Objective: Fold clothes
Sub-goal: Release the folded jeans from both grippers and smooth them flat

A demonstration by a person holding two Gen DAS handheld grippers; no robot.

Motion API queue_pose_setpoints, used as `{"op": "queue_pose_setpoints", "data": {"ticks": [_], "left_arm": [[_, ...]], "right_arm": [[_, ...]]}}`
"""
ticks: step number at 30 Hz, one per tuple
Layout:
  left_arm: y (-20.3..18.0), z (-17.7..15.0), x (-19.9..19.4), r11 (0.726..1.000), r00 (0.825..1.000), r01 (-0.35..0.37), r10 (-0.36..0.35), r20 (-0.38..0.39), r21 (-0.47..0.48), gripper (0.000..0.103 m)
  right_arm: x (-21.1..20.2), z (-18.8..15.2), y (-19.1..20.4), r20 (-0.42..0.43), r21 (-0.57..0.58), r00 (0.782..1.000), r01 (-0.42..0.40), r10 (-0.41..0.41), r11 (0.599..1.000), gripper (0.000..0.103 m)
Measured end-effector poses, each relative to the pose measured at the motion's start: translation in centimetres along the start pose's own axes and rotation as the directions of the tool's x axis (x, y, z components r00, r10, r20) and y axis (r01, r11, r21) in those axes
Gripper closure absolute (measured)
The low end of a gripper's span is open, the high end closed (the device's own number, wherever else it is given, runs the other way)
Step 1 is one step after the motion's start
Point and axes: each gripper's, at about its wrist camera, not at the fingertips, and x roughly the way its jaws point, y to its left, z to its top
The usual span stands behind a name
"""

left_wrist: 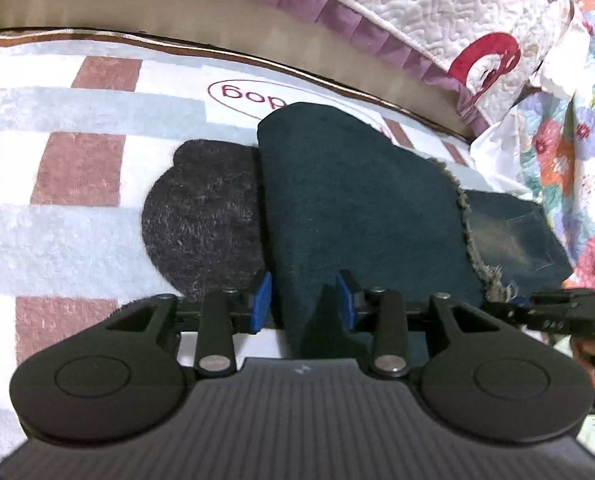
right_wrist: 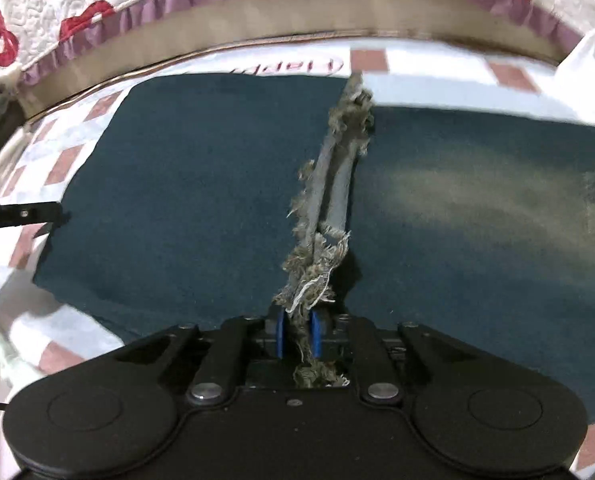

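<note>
Dark teal denim shorts point(left_wrist: 357, 208) with a frayed hem point(left_wrist: 467, 232) lie partly folded on a checked blanket point(left_wrist: 77, 160). My left gripper point(left_wrist: 303, 300) is open, its blue pads point(left_wrist: 262, 300) standing on either side of the denim's near fold edge. In the right wrist view the denim point(right_wrist: 201, 184) spreads wide, and the frayed hem point(right_wrist: 321, 232) runs up the middle as a raised ridge. My right gripper point(right_wrist: 298, 336) is shut on the near end of that hem. The right gripper point(left_wrist: 557, 308) also shows at the right edge of the left wrist view, and the left gripper point(right_wrist: 17, 214) at the far left of the right wrist view.
A dark grey fuzzy garment point(left_wrist: 201, 216) lies against the denim's left side. A white quilt with a purple ruffle point(left_wrist: 417, 12) runs behind the blanket's far edge. Floral cloth point(left_wrist: 569, 160) hangs at the right. A hand point(left_wrist: 589, 352) holds the right gripper.
</note>
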Motion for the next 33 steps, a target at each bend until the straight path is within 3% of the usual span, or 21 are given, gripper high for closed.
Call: {"op": "queue_pose_setpoints", "data": {"ticks": [2,3,5,7,9,11,14,16,21,24,28,30,33], "left_arm": [[0.1,0.0,0.3,1.0,1.0,0.012,-0.013,-0.02,-0.01,0.065],[0.1,-0.1,0.5,1.0,0.999,0.019,-0.019,-0.03,-0.014,0.064],[0.2,-0.1,0.8,0.999,0.998,0.031,-0.032,-0.051,-0.024,0.061],[0.3,0.0,1.6,0.998,0.995,0.044,-0.048,-0.092,-0.043,0.054],[0.5,0.3,2.7,0.991,0.989,0.058,-0.074,-0.13,-0.123,0.053],[0.4,0.5,2.9,0.988,0.989,0.065,-0.083,-0.12,-0.142,0.054],[0.2,0.4,2.4,0.989,0.992,0.078,-0.09,-0.093,-0.128,0.075],[0.1,0.4,2.1,0.988,0.992,0.09,-0.099,-0.073,-0.124,0.082],[0.2,1.1,0.9,0.968,0.984,0.169,-0.175,-0.014,-0.187,0.091],[0.2,2.4,0.9,0.952,0.976,0.204,-0.215,-0.024,-0.228,0.092],[0.3,3.5,1.2,0.922,0.963,0.244,-0.268,-0.039,-0.302,0.092],[0.1,3.9,1.2,0.917,0.96,0.246,-0.275,-0.049,-0.313,0.092],[-0.3,4.2,1.1,0.914,0.962,0.241,-0.27,-0.048,-0.325,0.092]], "right_arm": [[-0.3,-0.2,0.9,0.013,-0.033,0.998,0.069,-0.068,0.997,0.085],[-0.3,-0.1,1.7,0.027,-0.084,0.992,0.128,-0.126,0.988,0.076],[-0.5,0.0,3.3,0.061,-0.177,0.971,0.239,-0.232,0.955,0.072],[-1.0,0.1,3.9,0.091,-0.207,0.963,0.269,-0.256,0.941,0.071],[-1.9,0.6,3.5,0.128,-0.145,0.971,0.221,-0.203,0.964,0.07],[-2.2,1.3,3.4,0.17,-0.093,0.978,0.138,-0.121,0.986,0.069],[-1.7,2.1,4.7,0.2,-0.085,0.98,0.029,-0.012,0.996,0.056],[-1.4,2.5,5.9,0.204,-0.119,0.978,-0.011,0.035,0.993,0.05],[-0.5,2.8,11.0,0.129,-0.264,0.991,-0.007,0.042,0.965,0.05],[-1.3,2.2,14.0,0.146,-0.368,0.98,-0.074,0.136,0.927,0.045],[-1.4,1.3,16.2,0.181,-0.436,0.968,-0.08,0.175,0.896,0.034],[-1.2,0.9,16.8,0.173,-0.463,0.967,-0.087,0.186,0.882,0.034],[-1.2,0.3,18.3,0.211,-0.524,0.967,-0.011,0.143,0.852,0.033]]}}
